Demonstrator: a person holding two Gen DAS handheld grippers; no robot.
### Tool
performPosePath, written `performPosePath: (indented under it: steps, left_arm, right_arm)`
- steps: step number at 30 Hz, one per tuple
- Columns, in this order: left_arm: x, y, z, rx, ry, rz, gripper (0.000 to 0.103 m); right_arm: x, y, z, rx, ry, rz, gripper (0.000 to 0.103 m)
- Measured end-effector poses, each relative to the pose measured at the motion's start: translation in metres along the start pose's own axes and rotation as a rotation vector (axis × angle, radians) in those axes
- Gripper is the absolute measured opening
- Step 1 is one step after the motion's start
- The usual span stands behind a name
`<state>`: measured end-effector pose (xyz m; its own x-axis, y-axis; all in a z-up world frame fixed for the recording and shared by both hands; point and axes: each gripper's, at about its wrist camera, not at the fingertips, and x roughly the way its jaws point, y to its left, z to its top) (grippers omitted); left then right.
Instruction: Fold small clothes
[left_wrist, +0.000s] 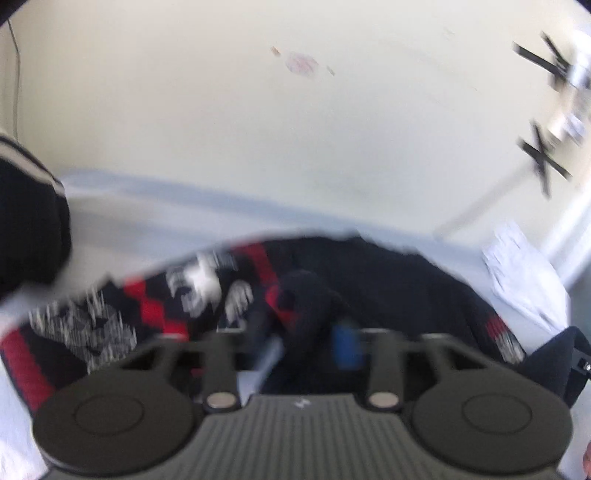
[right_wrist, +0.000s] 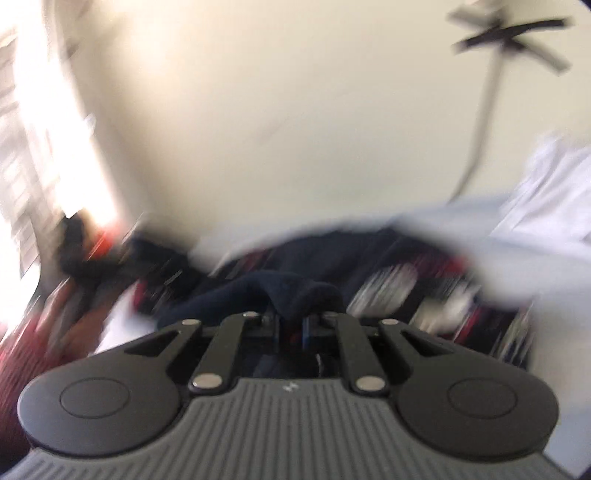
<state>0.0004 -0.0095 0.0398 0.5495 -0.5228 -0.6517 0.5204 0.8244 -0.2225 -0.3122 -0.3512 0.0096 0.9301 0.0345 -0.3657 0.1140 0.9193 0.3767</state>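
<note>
Both wrist views were heavily motion-blurred; fine detail could not be read.

Surroundings: a cream wall (left_wrist: 258, 122) filled the upper part of both views. On it sat a faint reddish mark (left_wrist: 303, 64). Black tape crosses (left_wrist: 543, 158) were stuck to the wall at the right of the left wrist view, and one cross (right_wrist: 511, 37) showed at the top right of the right wrist view, with a thin pale line running down from it. A white sheet (left_wrist: 155, 225) covered the work surface. A crumpled white cloth (left_wrist: 524, 273) lay at the right, near the wall. A dark item with a pale stripe (left_wrist: 26, 206) stood at the left edge of the left wrist view; what it was could not be told. A bright window area (right_wrist: 40, 122) washed out the left of the right wrist view. No container could be made out.

Task item: a dark navy garment with red and white pattern (left_wrist: 207, 291) lay spread on the sheet, directly ahead of both grippers.

Left gripper (left_wrist: 306, 332): jaws stood wide apart over the garment, with a raised fold of dark fabric between them; the pads did not appear to press on it.

Right gripper (right_wrist: 293, 328): jaws closed together, pinching a bunched navy fold of the garment (right_wrist: 280, 291), which rose just ahead of the fingertips.
</note>
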Motion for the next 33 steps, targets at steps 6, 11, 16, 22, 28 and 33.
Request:
performPosePath:
  steps: [6,11,16,22,28,33]
  left_arm:
    - [0.019,0.013,-0.012,-0.049,0.047,-0.012,0.093]
    - [0.005,0.026,-0.033,-0.092,0.047,-0.093,0.094]
    - [-0.025,0.033,-0.055,-0.122,-0.010,-0.187,0.100]
    - [-0.042,0.016,-0.083,0.007,-0.040,-0.126,0.103]
    - [0.004,-0.028,-0.080,0.179,-0.014,-0.022,0.053]
    - [-0.010,-0.015,-0.054,0.098,0.071,-0.107,0.007]
  right_arm:
    - [0.084,-0.037,0.007,0.060,0.099,-0.246,0.018]
    - [0.069,-0.049,-0.001,0.147,0.051,-0.149,0.021]
    - [0.036,-0.049,-0.005,0.189,0.005,-0.093,0.051]
    - [0.008,-0.029,-0.028,0.164,0.084,0.042,0.059]
    - [0.052,-0.005,-0.045,0.128,0.153,0.019,0.075]
    - [0.069,-0.007,-0.031,0.205,0.178,0.042,0.008]
